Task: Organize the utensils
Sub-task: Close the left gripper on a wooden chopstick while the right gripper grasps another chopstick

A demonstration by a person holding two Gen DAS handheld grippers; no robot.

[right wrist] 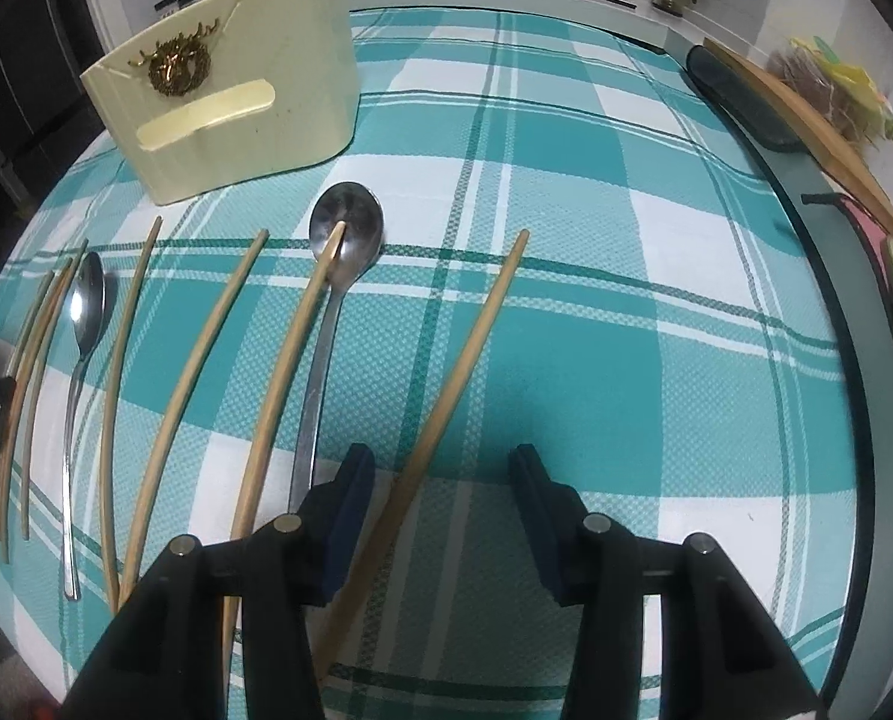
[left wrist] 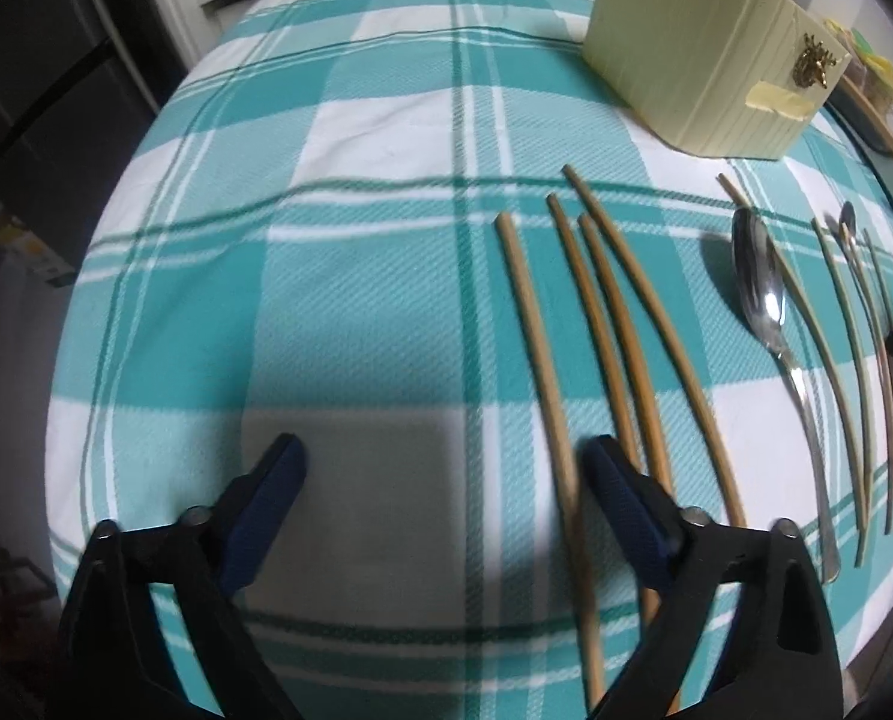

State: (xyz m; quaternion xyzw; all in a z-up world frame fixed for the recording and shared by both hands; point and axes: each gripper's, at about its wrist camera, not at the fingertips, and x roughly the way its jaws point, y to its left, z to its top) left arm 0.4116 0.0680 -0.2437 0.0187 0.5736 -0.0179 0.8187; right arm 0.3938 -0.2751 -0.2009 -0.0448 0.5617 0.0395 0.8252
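A: Which chopstick is nearest your right gripper (right wrist: 440, 516)?

B: The rightmost chopstick (right wrist: 446, 396): it runs from lower centre of the frame up toward the middle, passing between your released fingers (right wrist: 350, 516), close to the left one.

A: And what crowds it?

B: The large spoon (right wrist: 326, 324) with a chopstick across its bowl, just left. The cream holder (right wrist: 290, 90) stands upper left. Your left gripper (left wrist: 446, 492) is spread too, empty, chopsticks (left wrist: 596, 324) along its right finger.

spoon (right wrist: 347, 228): glossy metal | chopsticks (left wrist: 602, 324): matt wood | tablecloth (right wrist: 566, 330): woven checked cloth
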